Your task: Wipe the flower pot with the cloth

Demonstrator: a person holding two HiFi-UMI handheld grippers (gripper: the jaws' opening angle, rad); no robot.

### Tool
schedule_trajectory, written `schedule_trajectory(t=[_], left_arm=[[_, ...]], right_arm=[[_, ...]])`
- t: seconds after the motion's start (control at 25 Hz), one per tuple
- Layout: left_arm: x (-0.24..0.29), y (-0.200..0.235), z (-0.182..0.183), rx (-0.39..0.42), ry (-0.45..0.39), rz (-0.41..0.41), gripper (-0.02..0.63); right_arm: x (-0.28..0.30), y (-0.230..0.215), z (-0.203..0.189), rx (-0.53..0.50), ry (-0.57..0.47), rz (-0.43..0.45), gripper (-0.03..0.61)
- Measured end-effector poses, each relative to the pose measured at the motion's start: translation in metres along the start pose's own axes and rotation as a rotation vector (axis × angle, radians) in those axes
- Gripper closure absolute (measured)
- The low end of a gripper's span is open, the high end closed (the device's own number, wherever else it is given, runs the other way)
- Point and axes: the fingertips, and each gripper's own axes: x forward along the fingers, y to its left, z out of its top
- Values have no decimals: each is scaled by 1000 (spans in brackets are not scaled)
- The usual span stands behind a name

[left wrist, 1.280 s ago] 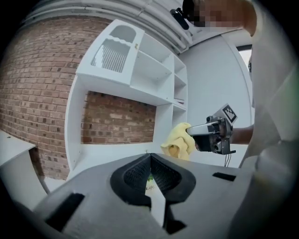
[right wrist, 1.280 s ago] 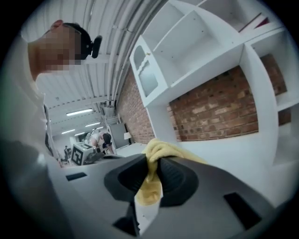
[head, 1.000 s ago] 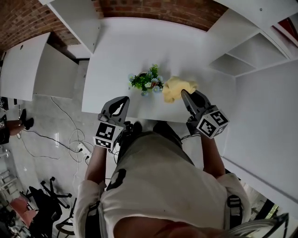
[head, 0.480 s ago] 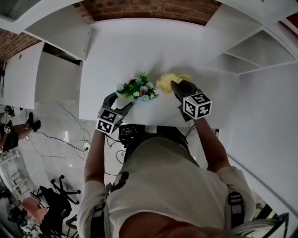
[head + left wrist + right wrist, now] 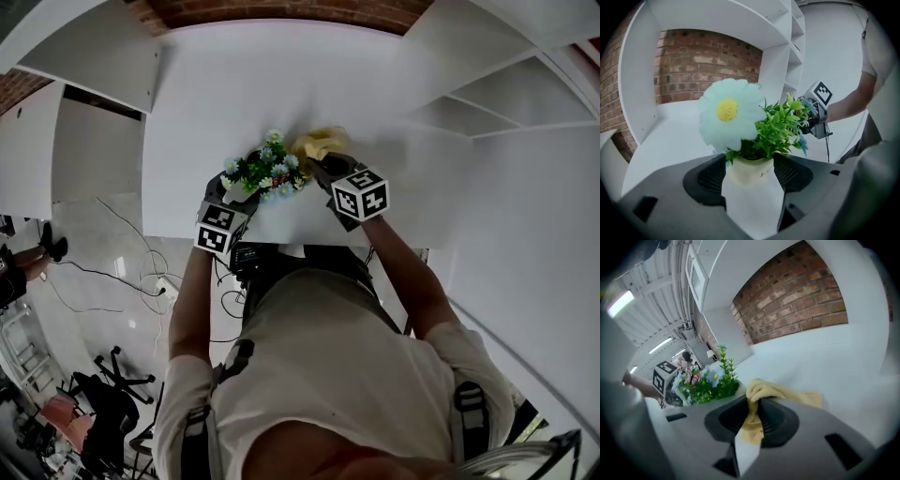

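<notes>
Head view: both hands have dropped to the worktop (image 5: 281, 75); the flower pot (image 5: 253, 178) stands near its front edge, the cloth (image 5: 317, 145) just beside it. Left gripper view: the left tongs (image 5: 750, 165) have sprung wide and flank the pot, not yet clamped. Right gripper view: the right tongs (image 5: 753, 408) pinch the cloth; steadying the pot, then wiping, looks next.
</notes>
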Motion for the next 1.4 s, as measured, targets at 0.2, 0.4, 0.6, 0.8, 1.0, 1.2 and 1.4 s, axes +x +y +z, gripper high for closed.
schedule_trajectory(t=[0.2,0.4,0.6,0.8,1.0,1.2,1.4], left_arm=[[2,-4,-8,-90,-26,27,298],[3,-5,-19,-54,5,86,337],[0,-6,-19,-3,12,73,337],[-5,4,-17,40,35,35,334],[-4,3,-7,59,6,27,336],[3,-15,-14,41,8,23,337],[3,-28,-20,48,23,6,337]], right_arm=[[7,21,-31,15,63,31,508],[8,46,-56,45,101,70,508],[-4,61,-77,67,151,91,506],[-15,57,-34,124,58,53,508],[-10,42,1,90,-14,-3,506],[-5,52,-31,68,45,-9,505],[1,81,-69,67,140,62,506]])
